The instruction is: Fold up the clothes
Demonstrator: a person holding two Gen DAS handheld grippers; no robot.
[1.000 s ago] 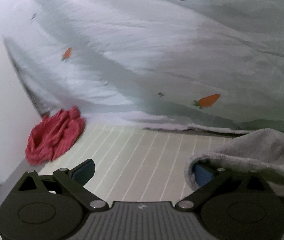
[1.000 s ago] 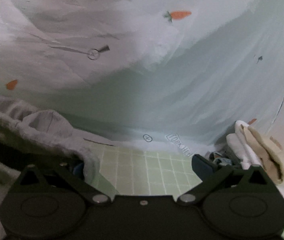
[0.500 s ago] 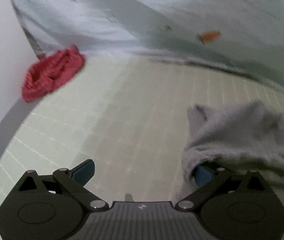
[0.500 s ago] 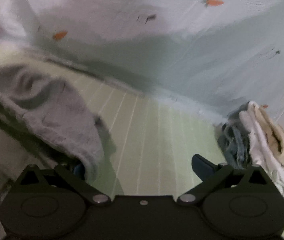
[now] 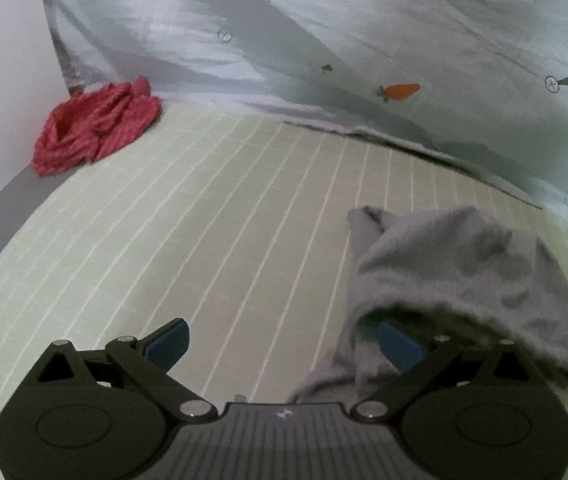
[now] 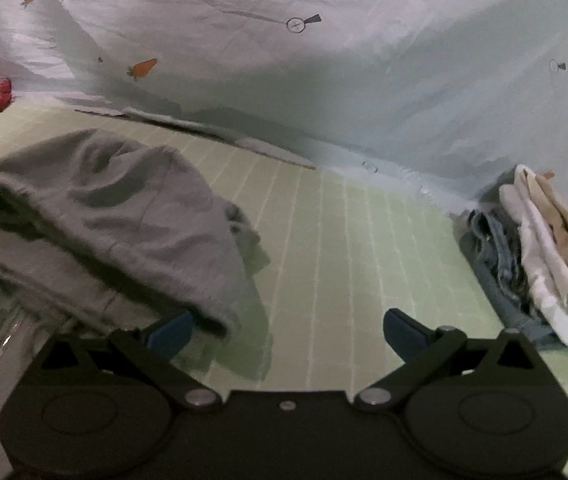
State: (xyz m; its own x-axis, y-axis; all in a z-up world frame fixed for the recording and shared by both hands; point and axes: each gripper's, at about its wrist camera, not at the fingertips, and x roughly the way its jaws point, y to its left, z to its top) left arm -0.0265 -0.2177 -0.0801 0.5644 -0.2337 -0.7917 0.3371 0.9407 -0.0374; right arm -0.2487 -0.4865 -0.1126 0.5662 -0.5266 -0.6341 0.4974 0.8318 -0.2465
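A grey garment lies bunched on the green grid mat, between the two grippers. In the left wrist view my left gripper is open, and the grey cloth drapes over its right finger. In the right wrist view the same grey garment fills the left side and drapes over the left finger of my open right gripper. Neither gripper pinches the cloth.
A crumpled red garment lies at the mat's far left corner by a white wall. A stack of clothes, denim and white and beige, sits at the right. A pale sheet with carrot prints hangs behind the mat.
Both cameras have tilted down toward the mat, so more of the mat shows. The grey garment has come down from hanging and now rests spread on the mat.
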